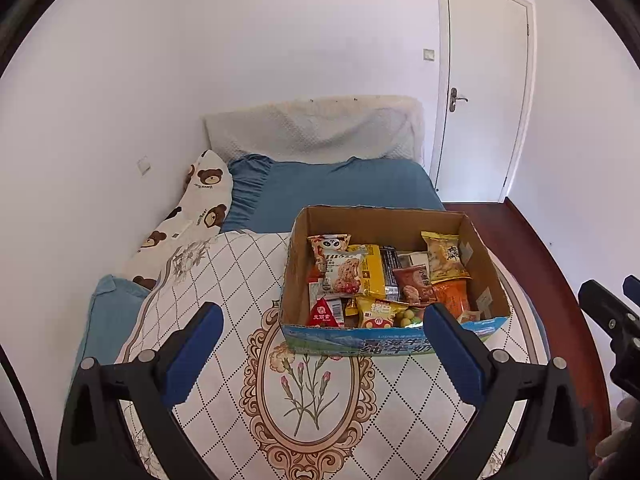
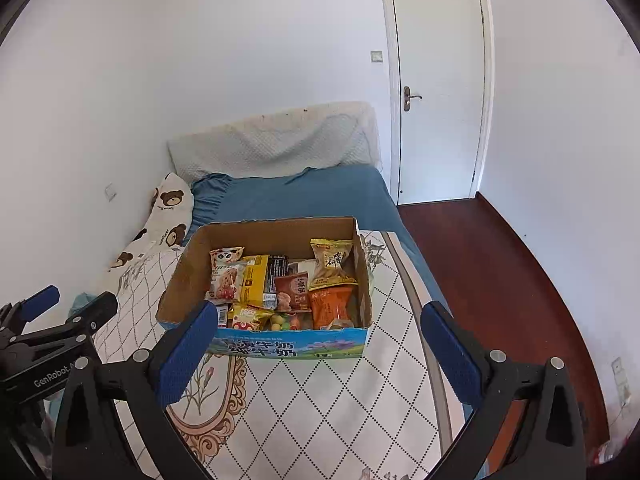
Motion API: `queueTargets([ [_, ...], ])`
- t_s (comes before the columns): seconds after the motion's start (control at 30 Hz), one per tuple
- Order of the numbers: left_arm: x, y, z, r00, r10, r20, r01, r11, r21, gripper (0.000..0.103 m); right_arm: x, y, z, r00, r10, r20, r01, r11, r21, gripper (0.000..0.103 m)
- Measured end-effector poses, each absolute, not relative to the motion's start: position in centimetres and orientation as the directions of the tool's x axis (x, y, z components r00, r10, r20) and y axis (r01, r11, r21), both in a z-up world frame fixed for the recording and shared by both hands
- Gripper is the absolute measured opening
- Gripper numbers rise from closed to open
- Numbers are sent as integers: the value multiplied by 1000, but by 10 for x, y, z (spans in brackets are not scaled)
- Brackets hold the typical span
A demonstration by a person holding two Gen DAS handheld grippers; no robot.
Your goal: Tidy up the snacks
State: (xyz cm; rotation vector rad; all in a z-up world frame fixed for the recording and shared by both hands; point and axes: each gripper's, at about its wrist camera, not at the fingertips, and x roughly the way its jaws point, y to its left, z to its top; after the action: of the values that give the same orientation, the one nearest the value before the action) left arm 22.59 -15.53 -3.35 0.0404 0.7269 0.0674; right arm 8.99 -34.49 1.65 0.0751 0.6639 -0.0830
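Observation:
An open cardboard box (image 1: 380, 224) with a blue printed front sits on the patterned quilt, packed with several snack packets. Among them are a panda packet (image 1: 326, 246), a yellow packet (image 1: 444, 256), an orange packet (image 1: 452, 296) and a red triangular packet (image 1: 325, 312). My left gripper (image 1: 326, 344) hovers open just before the box's near left corner, nothing between its blue pads. In the right wrist view the same box (image 2: 280, 236) lies ahead, and my right gripper (image 2: 320, 348) stands open and empty in front of it. Each gripper shows at the edge of the other's view: right gripper (image 1: 612, 286), left gripper (image 2: 76, 300).
The box rests on a white diamond-pattern quilt (image 1: 240, 280) over a bed with a blue sheet (image 1: 340, 188). A bear-print pillow (image 1: 200, 200) lies along the left wall. A shut white door (image 2: 440, 88) and a red-brown wooden floor (image 2: 500, 280) are to the right.

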Motion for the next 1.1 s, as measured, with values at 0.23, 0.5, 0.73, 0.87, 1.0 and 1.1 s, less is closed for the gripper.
queueTargets([
  [0.23, 246, -158, -53, 712, 83, -698, -47, 996, 71, 103, 118, -347, -3, 763, -91, -640, 120, 993, 1, 103],
  [0.5, 258, -155, -64, 691, 92, -717, -54, 996, 76, 103, 135, -343, -19, 737, -87, -670, 111, 994, -7, 103],
  [0.73, 259, -157, -69, 680, 90, -728, -49, 996, 77, 103, 138, -343, -24, 732, -98, -674, 117, 993, -17, 103],
  [0.87, 258, -160, -68, 685, 86, -723, -43, 996, 78, 103, 138, -343, -24, 730, -101, -676, 119, 993, -19, 103],
  [1.0, 259, -162, -67, 682, 79, -727, -32, 996, 77, 103, 137, -342, -24, 733, -104, -672, 118, 993, -25, 103],
  [1.1, 258, -162, -67, 681, 75, -728, -30, 997, 76, 103, 136, -342, -24, 731, -104, -674, 116, 993, -27, 103],
])
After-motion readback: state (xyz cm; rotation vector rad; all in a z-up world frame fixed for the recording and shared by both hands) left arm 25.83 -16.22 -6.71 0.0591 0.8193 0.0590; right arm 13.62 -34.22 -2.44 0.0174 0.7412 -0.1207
